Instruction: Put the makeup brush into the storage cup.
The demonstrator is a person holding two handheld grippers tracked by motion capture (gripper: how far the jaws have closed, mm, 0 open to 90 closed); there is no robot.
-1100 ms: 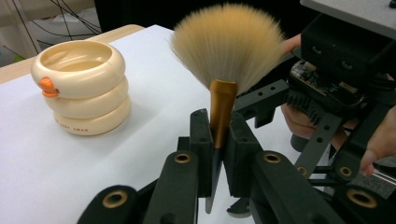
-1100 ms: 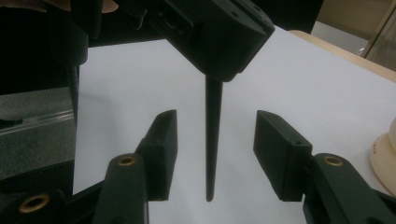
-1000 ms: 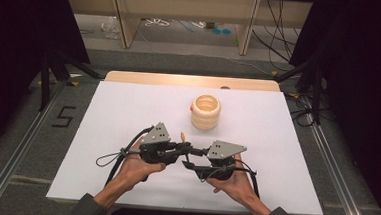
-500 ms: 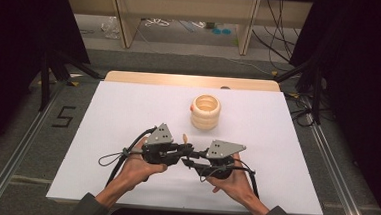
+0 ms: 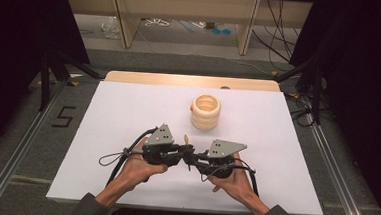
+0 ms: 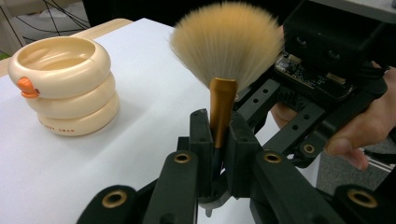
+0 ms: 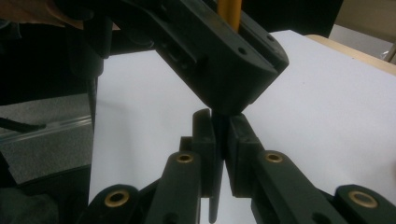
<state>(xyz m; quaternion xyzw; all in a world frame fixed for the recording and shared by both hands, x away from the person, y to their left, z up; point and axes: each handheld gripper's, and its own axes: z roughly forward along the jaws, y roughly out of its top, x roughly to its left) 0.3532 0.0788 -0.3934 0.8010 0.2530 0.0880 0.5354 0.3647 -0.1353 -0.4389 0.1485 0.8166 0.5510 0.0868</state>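
A makeup brush with tan bristles and a gold ferrule stands between the jaws of my left gripper, which is shut on it. In the high view both grippers meet tip to tip near the table's front, the left gripper beside the right gripper. My right gripper has just been closing, and its jaws now press on the brush's thin black handle, just under the left gripper's jaw. A cream ringed container with an orange tab stands farther back.
A white sheet covers the table, with a wooden strip along its far edge. Black stands and cables flank the table. Shelving lies beyond it on the floor.
Both hands keep their place at the table's front. The right gripper's jaws look drawn closer together than a second ago.
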